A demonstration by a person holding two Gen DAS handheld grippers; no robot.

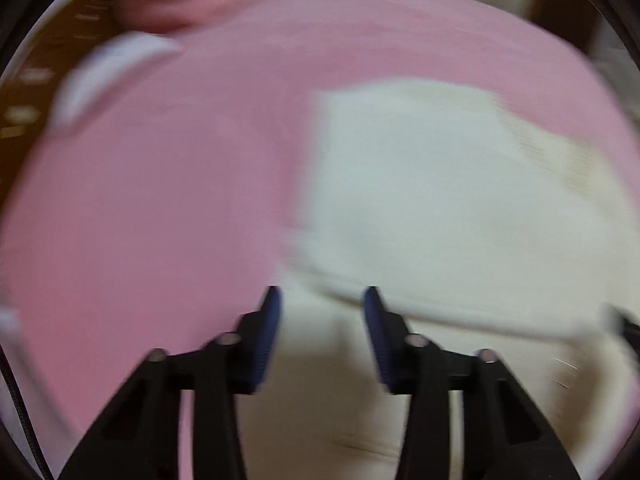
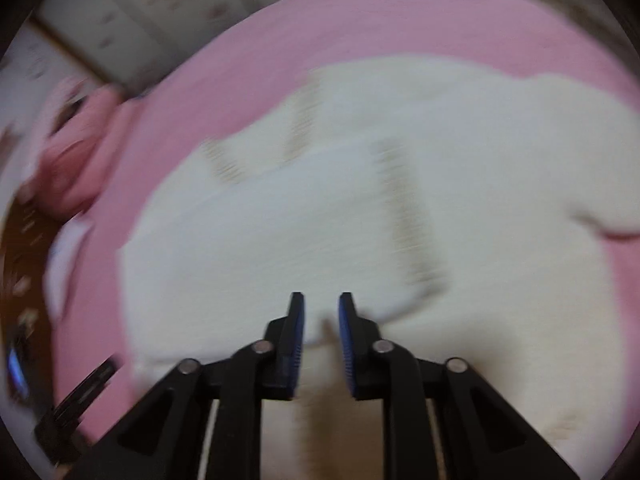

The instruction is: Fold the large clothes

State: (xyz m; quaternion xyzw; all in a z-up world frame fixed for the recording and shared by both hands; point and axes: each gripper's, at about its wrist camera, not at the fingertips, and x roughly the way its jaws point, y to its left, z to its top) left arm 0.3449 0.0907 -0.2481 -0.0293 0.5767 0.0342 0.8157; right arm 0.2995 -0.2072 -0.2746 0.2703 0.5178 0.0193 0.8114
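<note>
Barely begun: the white garment lies spread on the pink bed, the right gripper pinching its six-o'clock hem, the left gripper half-closed, its grip unclear.

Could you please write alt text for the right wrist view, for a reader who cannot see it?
A motion-blurred fisheye view looks down on a white garment spread over a pink bedsheet. The right gripper rises from the bottom edge, its blue-padded jaws nearly closed on a raised pinch of the white fabric. A pink pillow lies at the left edge.
</note>
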